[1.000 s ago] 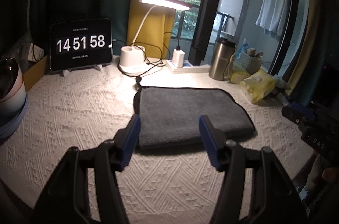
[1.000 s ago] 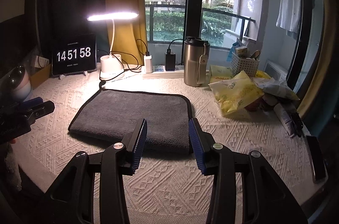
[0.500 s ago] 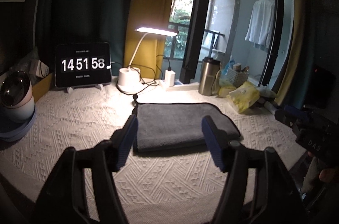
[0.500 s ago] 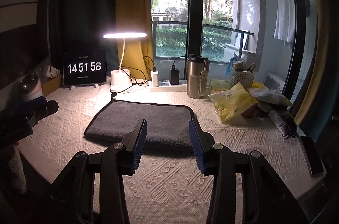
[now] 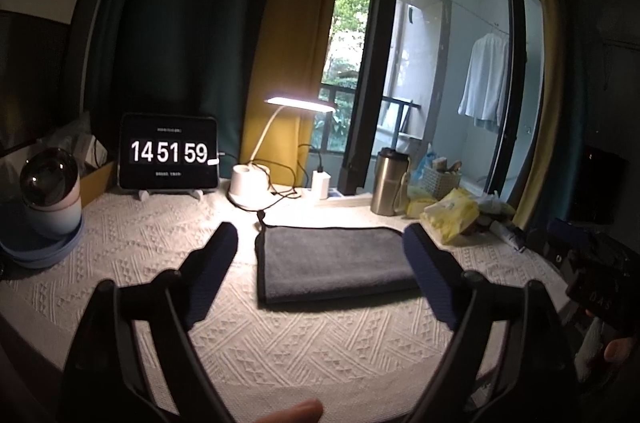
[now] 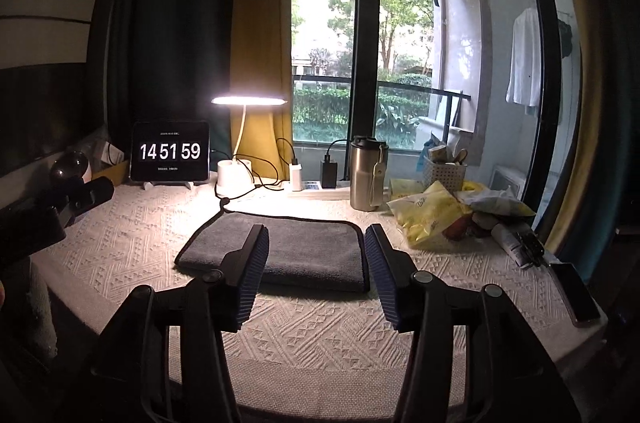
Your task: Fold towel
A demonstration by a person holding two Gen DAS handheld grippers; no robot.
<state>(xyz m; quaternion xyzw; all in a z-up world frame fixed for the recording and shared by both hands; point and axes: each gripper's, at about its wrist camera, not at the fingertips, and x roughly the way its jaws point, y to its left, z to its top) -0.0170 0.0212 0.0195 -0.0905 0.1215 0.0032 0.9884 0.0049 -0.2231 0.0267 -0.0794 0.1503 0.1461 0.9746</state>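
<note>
A dark grey towel lies folded flat into a rectangle on the white textured tablecloth; it also shows in the right wrist view. My left gripper is open and empty, raised above the table's near edge and well short of the towel. My right gripper is open and empty too, held back from the towel's near edge. The right gripper's body shows at the right of the left wrist view, and the left gripper's body at the left of the right wrist view.
At the back stand a clock tablet, a lit desk lamp with cables, a power strip and a steel tumbler. Yellow bags, a basket and a phone crowd the right. A round camera stands left.
Both grippers have pulled back and up from the towel, so it looks smaller and farther. The left gripper's jaws have opened wider. The towel has not moved.
</note>
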